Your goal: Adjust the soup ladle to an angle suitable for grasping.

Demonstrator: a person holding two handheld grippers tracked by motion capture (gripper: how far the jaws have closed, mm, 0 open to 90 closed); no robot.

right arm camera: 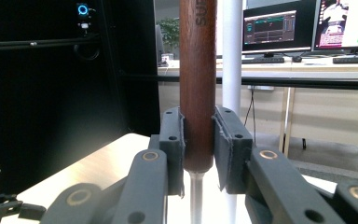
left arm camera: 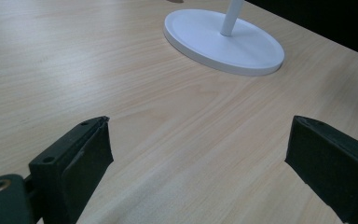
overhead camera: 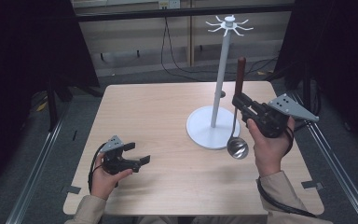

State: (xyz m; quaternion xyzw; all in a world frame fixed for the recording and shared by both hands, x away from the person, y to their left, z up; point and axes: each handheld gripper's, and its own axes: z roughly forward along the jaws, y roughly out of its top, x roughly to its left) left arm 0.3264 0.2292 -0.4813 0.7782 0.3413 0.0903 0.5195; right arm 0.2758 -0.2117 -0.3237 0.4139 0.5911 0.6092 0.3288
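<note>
Right gripper [overhead camera: 240, 103] sits at the table's 3 o'clock side, jaws clamped on the dark brown wooden handle of a steel ladle [overhead camera: 239, 79]. Ladle hangs upright: handle top pokes above the jaws, thin metal stem drops below to the shiny round bowl [overhead camera: 237, 148], which sits at about 5 o'clock off the stand's base. Can't tell from the high view whether the bowl touches the table or just hovers over it.

In the right gripper view the brown handle [right arm camera: 197, 84] runs vertically between both pads [right arm camera: 175, 149], gripped near its lower end, steel stem showing just below. White pole [right arm camera: 232, 56] stands right behind it.

White metal hook stand [overhead camera: 220, 70] with round flat base [overhead camera: 205, 133] sits right of table centre on the light wood table [overhead camera: 168, 116].

Left gripper [overhead camera: 137, 154] rests at 7 o'clock, held in the person's left hand [overhead camera: 105, 175], jaws spread wide with bare tabletop between them. Left gripper view confirms: pads [left arm camera: 86, 158] far apart, white base [left arm camera: 223, 42] up at 12 to 1 o'clock, well clear.
</note>
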